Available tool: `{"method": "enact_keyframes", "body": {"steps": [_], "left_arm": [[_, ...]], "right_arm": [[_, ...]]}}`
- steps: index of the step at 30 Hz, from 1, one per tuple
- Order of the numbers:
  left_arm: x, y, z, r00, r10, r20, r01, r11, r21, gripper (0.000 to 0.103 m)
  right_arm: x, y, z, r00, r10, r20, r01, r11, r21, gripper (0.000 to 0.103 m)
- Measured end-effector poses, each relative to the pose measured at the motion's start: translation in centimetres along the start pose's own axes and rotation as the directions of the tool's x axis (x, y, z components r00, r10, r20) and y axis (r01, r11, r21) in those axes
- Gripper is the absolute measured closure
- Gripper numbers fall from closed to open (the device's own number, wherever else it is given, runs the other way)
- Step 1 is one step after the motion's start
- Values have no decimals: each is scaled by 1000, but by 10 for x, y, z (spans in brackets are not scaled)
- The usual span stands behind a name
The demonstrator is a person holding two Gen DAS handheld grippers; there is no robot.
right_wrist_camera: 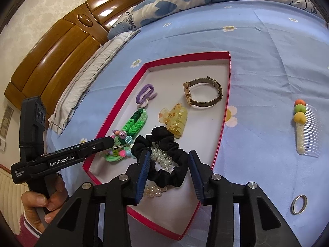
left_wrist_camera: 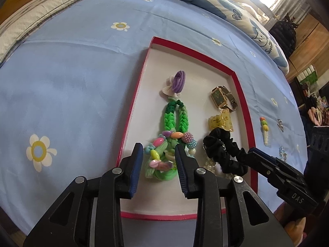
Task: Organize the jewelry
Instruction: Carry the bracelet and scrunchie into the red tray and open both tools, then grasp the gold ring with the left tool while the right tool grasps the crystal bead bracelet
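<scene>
Two handheld grippers hang over a red-rimmed tray (right_wrist_camera: 223, 111) on a flowered blue bedsheet (left_wrist_camera: 72, 78), sorting hair ties and jewelry. The left gripper (left_wrist_camera: 158, 164) stands with its jaws parted on either side of a green beaded bracelet (left_wrist_camera: 162, 164) lying on the tray floor — the pads do not appear to press it, so the piece looks set down, not held. The right gripper (right_wrist_camera: 168, 175) is likewise open, a black scrunchie (right_wrist_camera: 164, 156) resting between its fingers atop a pearl bracelet (right_wrist_camera: 162, 158), apparently just laid there.

Beyond the fingertips sit a green braided band (left_wrist_camera: 174, 115), a purple hair tie (left_wrist_camera: 178, 78), a yellow claw clip (right_wrist_camera: 174, 119) and a gold watch (right_wrist_camera: 202, 93) — grouped inside the tray, presumably to keep them together. Outside it, to the right gripper's right, a hair comb (right_wrist_camera: 304, 131) and a silver ring (right_wrist_camera: 299, 204) lie on the sheet, seemingly still to be gathered.
</scene>
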State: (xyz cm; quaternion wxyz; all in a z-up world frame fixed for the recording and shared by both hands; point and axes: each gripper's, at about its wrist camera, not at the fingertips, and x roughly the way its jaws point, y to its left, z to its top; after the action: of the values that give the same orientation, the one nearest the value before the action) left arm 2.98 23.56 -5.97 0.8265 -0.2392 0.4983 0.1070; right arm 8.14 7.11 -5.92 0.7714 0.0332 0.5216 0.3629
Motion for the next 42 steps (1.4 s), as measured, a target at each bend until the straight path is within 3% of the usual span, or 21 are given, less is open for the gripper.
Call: {"method": "enact_keyframes", "body": {"steps": [2, 6, 13, 26, 33, 42], "left_arm": [[-3, -2, 0, 1000, 2, 6, -2, 1000, 3, 61], [-8, -6, -1, 1000, 7, 18, -7, 1000, 12, 58], [-16, -12, -4, 1000, 5, 27, -5, 1000, 12, 44], [-31, -43, -13, 999, -37, 32, 36, 998, 53, 38], [-34, -82, -20, 997, -76, 21, 72, 990, 124, 37], [-27, -136, -36, 993, -117, -24, 119, 968, 221, 37]], "right_arm": [[-4, 0, 0, 1000, 3, 8, -3, 1000, 0, 62], [-13, -1, -1, 1000, 4, 26, -4, 1000, 5, 61], [-33, -12, -7, 998, 1, 57, -3, 999, 35, 44], [-81, -54, -33, 991, -68, 116, 53, 990, 132, 34], [-115, -79, -54, 974, -169, 151, 143, 976, 165, 31], [-147, -117, -73, 954, -241, 177, 193, 949, 250, 31]]}}
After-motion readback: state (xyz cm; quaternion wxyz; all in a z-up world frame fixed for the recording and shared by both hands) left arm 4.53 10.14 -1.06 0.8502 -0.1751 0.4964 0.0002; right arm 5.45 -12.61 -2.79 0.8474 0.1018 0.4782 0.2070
